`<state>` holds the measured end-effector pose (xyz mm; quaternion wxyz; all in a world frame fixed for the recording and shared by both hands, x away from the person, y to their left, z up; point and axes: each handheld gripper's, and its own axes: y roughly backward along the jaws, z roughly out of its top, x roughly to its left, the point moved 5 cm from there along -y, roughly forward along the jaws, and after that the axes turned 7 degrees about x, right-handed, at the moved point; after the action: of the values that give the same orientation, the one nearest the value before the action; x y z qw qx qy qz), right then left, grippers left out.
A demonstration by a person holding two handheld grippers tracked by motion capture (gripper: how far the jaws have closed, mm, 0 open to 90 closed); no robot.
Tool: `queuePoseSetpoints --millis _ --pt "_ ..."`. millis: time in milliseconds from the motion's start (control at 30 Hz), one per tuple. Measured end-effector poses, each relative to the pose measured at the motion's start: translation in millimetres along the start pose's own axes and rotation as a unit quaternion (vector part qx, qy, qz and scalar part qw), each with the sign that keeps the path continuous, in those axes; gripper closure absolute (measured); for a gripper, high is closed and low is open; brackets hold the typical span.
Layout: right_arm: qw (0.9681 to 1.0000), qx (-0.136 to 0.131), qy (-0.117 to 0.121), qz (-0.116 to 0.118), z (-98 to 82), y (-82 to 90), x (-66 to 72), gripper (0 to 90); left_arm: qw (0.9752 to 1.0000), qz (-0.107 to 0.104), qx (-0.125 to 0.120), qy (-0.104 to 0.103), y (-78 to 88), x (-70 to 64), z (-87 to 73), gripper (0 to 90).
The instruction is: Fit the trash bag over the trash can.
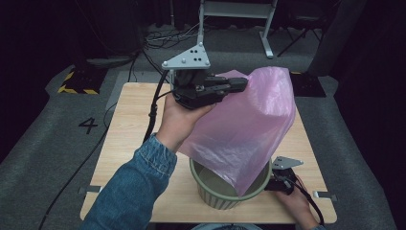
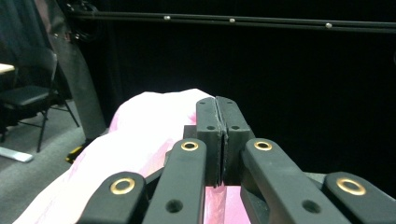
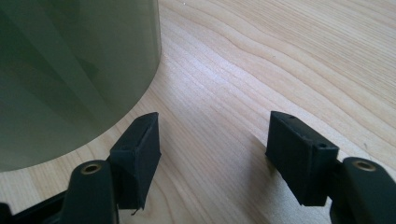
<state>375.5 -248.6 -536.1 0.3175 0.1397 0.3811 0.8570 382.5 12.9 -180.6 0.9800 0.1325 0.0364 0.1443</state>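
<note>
- Left gripper is clenched on the thin pink plastic bag, held up over the ribbed green round bin.
- Right gripper rests with jaws released beside the bin on the pale wooden table.

Left tongs lift a pink bag above the green bin; right tongs rest beside it on the counter.

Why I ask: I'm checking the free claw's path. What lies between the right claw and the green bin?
Bare wooden table, nothing else. In the right gripper view the right claw stands open, its near jaw just short of the green bin.
</note>
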Motion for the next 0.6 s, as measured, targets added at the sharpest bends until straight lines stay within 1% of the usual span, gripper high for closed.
queuePoseSetpoints --millis 100,200,433,500,533,600 --pt "1.0000 0.000 0.000 0.000 0.0 0.0 0.0 35.3 1.0000 -0.004 0.001 0.001 -4.7 0.6 -5.1 88.6" --pt "1.0000 0.000 0.000 0.000 0.0 0.0 0.0 35.3 1.0000 -0.003 0.001 0.003 -7.6 1.5 -11.1 88.6" --pt "1.0000 0.000 0.000 0.000 0.0 0.0 0.0 35.3 0.9998 -0.009 0.007 0.017 -15.0 4.3 -29.7 88.6" --pt "1.0000 0.000 0.000 0.000 0.0 0.0 0.0 35.3 0.9997 -0.010 0.009 0.019 -16.9 4.1 -34.2 88.6" --pt "1.0000 0.000 0.000 0.000 0.0 0.0 0.0 35.3 0.9996 -0.014 0.010 0.021 -17.7 3.3 -36.5 88.6" --pt "1.0000 0.000 0.000 0.000 0.0 0.0 0.0 35.3 0.9996 -0.017 0.012 0.019 -19.0 1.2 -41.5 88.6"
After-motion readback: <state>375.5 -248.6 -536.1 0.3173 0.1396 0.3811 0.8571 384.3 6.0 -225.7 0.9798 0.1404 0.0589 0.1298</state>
